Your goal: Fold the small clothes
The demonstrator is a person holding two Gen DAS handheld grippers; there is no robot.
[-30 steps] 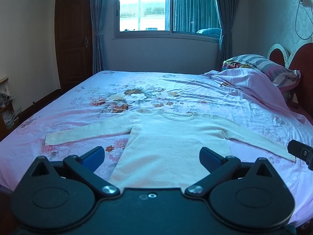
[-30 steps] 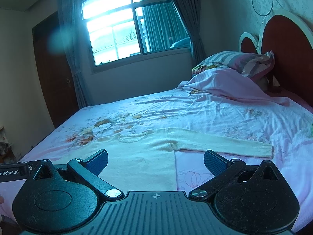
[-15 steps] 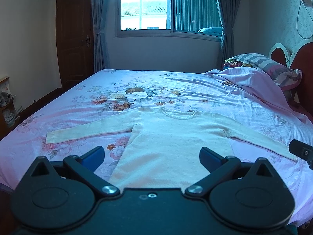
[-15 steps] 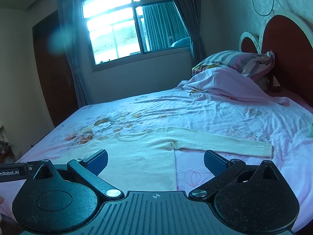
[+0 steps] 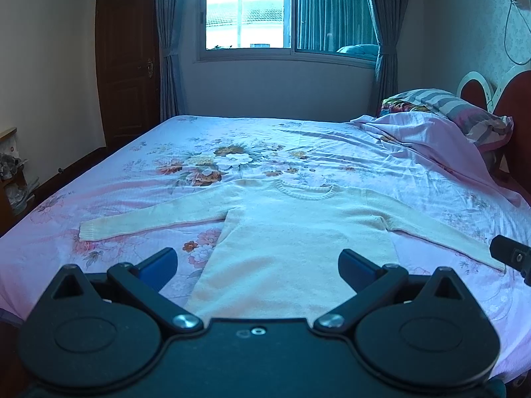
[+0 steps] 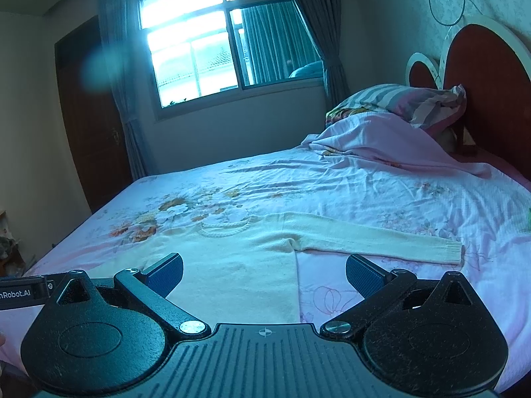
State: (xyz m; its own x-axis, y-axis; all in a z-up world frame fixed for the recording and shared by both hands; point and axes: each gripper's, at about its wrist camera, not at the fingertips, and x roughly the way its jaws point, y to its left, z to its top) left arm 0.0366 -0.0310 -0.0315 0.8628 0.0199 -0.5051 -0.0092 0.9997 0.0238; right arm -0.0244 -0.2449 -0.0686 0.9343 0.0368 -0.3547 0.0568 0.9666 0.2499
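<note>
A small cream knit sweater [image 5: 298, 235] lies flat on the bed, collar away from me, both sleeves spread out to the sides. It also shows in the right wrist view [image 6: 239, 258]. My left gripper [image 5: 257, 267] is open and empty, held above the sweater's hem. My right gripper [image 6: 264, 273] is open and empty, above the sweater's right hem side. The right sleeve cuff [image 6: 449, 253] lies to the right. The left sleeve cuff [image 5: 88, 230] lies to the left.
The bed has a pink floral sheet [image 5: 232, 159]. A rumpled pink blanket [image 5: 421, 132] and striped pillow [image 5: 464, 112] sit at the right by the red headboard [image 6: 481, 76]. A window [image 5: 282, 10] and brown door [image 5: 126, 66] are behind.
The left gripper's view has shifted slightly, with the sweater a little higher in frame. The right gripper has barely moved. Both stay open.
</note>
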